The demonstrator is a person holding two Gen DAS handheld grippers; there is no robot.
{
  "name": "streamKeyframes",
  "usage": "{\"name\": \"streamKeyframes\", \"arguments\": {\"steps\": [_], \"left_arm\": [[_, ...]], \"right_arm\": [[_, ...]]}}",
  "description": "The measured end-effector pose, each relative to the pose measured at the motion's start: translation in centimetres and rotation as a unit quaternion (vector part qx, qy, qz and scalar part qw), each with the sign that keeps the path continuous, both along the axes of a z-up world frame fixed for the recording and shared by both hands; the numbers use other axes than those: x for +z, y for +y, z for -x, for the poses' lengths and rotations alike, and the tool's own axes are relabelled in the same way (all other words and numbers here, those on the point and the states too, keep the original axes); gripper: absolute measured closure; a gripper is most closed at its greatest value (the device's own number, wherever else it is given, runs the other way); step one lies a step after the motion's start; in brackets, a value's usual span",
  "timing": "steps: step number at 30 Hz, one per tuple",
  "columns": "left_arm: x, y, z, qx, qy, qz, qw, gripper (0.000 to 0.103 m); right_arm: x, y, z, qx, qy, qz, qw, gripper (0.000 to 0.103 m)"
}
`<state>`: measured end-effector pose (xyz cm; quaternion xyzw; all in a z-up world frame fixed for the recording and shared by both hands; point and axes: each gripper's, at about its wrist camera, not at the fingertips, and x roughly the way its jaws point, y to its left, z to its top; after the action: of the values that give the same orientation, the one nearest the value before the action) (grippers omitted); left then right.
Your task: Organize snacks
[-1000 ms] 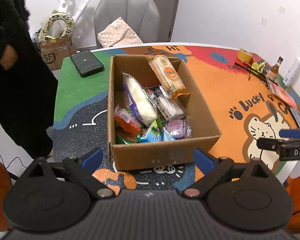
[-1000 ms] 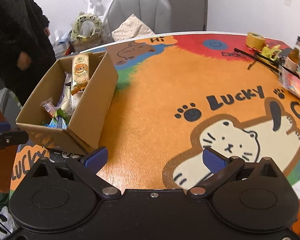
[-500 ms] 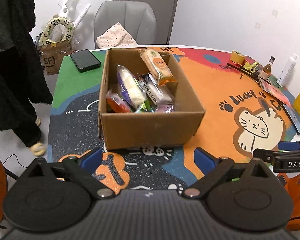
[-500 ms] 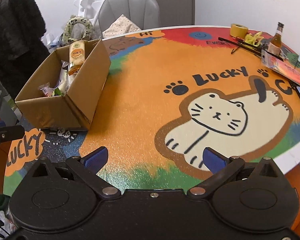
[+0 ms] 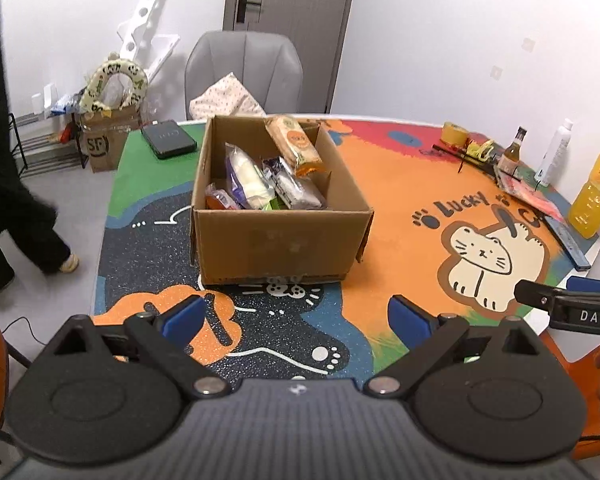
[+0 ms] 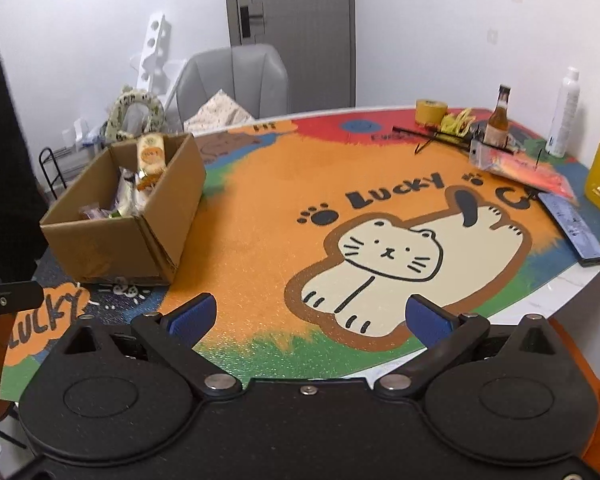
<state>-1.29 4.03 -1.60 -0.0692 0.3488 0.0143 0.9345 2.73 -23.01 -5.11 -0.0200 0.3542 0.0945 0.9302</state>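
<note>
1. The left claw [image 5: 294, 316] is spread wide, its two blue-padded fingers [image 5: 182, 316] well apart with nothing between them.
2. The right claw [image 6: 308, 316] is likewise spread wide and empty, blue pads [image 6: 424, 318] far apart.
3. Both claws hang level above the near edge of the worktop [image 6: 260, 216], side by side, pointing forward.

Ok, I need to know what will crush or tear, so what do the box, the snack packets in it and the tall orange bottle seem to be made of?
The box looks like plain brown corrugated cardboard, matte, with folded flap seams. The snack packets look like thin glossy plastic film: they crinkle and catch light. The orange bottle seems to be clear plastic holding orange liquid, though it could be glass.
</note>
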Motion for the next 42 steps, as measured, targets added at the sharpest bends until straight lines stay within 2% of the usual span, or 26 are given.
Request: {"name": "streamKeyframes", "arguments": {"steps": [10, 19, 31, 42], "left_arm": [[0.3, 0.0, 2.4, -0.004, -0.034, -0.002, 0.9994, 0.005], [0.3, -1.0, 4.3, -0.019, -0.051, -0.019, 0.9983, 0.005], [1.4, -1.4, 5.3, -0.024, -0.066, -0.025, 0.9972, 0.005], [1.6, -2.0, 5.8, -0.028, -0.07, -0.026, 0.9968, 0.004]], "right_arm": [[0.7, 0.9, 3.9, 0.008, -0.057, 0.015, 0.998, 0.0], [1.0, 0.8, 5.9, -0.015, -0.088, 0.018, 0.996, 0.0], [0.7, 0.6, 6.8, -0.024, -0.082, -0.001, 0.996, 0.0], [1.1, 1.1, 7.7, -0.024, -0.095, 0.013, 0.995, 0.0]]}}
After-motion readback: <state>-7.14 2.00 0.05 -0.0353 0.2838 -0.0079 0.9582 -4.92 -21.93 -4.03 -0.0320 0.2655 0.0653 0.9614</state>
